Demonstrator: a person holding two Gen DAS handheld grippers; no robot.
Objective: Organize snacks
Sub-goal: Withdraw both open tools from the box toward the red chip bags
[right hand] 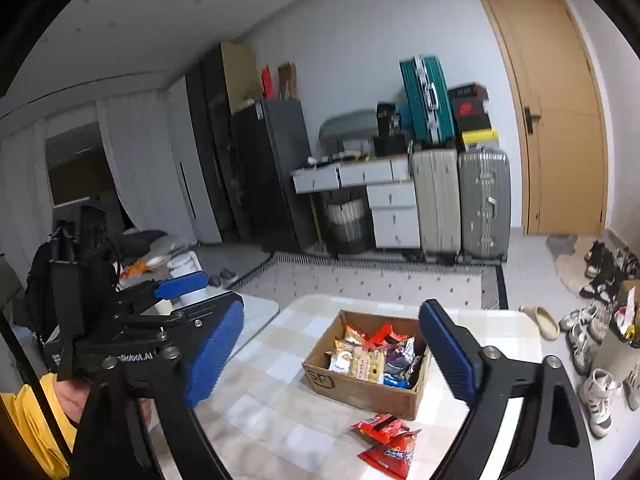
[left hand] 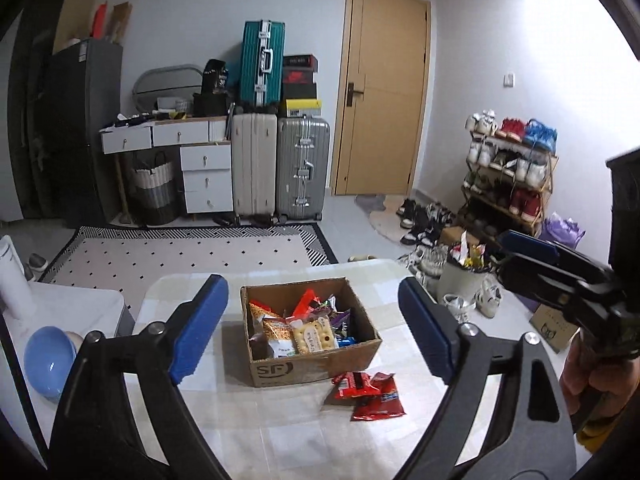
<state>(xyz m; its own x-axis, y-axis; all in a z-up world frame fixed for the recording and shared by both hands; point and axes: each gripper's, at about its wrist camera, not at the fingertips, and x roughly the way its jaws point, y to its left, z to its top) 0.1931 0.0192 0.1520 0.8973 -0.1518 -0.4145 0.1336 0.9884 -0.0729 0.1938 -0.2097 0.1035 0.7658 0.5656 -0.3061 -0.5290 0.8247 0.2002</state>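
A cardboard box point(left hand: 352, 354) marked SF stands on the checked table point(left hand: 256, 420), filled with several mixed snack packets point(left hand: 310, 330). Two or three red snack packets point(left hand: 366, 394) lie on the table just in front of the box's right corner. The box point(right hand: 360, 394) and red packets point(right hand: 390, 442) also show in the right wrist view. My left gripper point(left hand: 312, 328) is open and empty, held above the table with the box framed between its blue pads. My right gripper point(right hand: 332, 354) is open and empty, above the table's near side. The right gripper shows at the left wrist view's right edge point(left hand: 532, 250).
A blue bowl point(left hand: 48, 362) and a white bottle point(left hand: 14, 276) sit on a side surface at left. Suitcases point(left hand: 280, 168), white drawers point(left hand: 200, 172), a door point(left hand: 384, 92), a shoe rack point(left hand: 508, 172) and a full bin point(left hand: 464, 280) stand beyond the table.
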